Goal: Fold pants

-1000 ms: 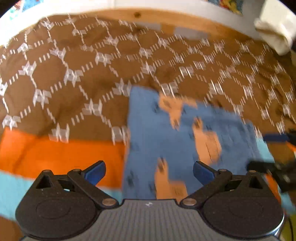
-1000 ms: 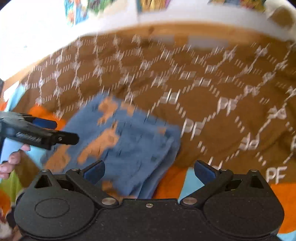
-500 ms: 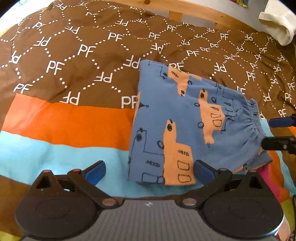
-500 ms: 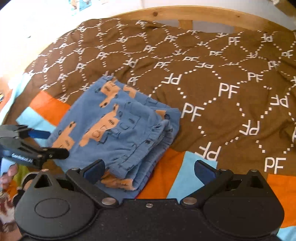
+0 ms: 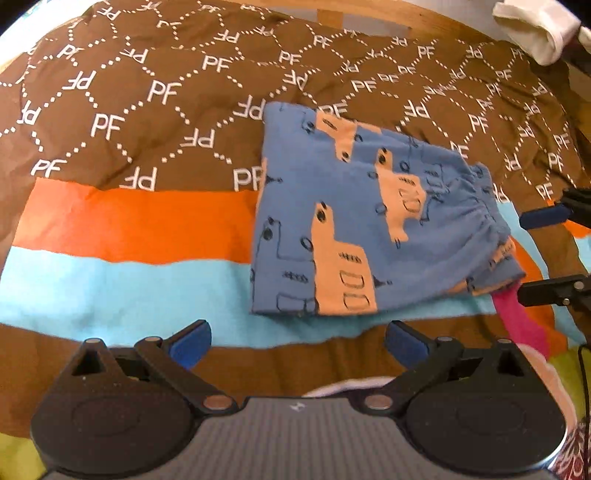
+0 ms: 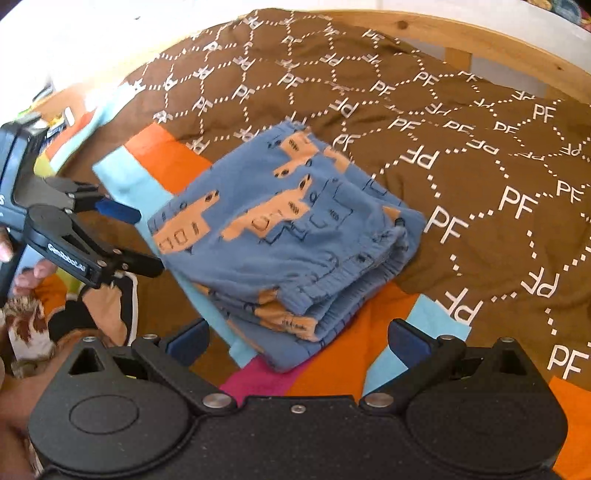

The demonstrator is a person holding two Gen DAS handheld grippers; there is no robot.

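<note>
The blue pants (image 5: 354,221) with orange animal prints lie folded in a compact stack on the bedspread, elastic waistband at the right edge. In the right wrist view the pants (image 6: 280,236) show stacked layers toward me. My left gripper (image 5: 297,338) is open and empty, just short of the pants' near edge; it also shows in the right wrist view (image 6: 147,243), left of the pants. My right gripper (image 6: 297,339) is open and empty, close above the waistband corner; it also shows in the left wrist view (image 5: 521,254), right of the pants.
The bedspread (image 5: 147,110) is brown with white PF lettering, with orange (image 5: 140,218) and light blue (image 5: 122,291) stripes. A wooden bed frame (image 6: 498,48) runs along the far side. A white cloth (image 5: 539,29) lies at the far right corner.
Both grippers have drawn back from the folded pants, toward the near side of the bed. The pants lie still, and both grippers stay open.
</note>
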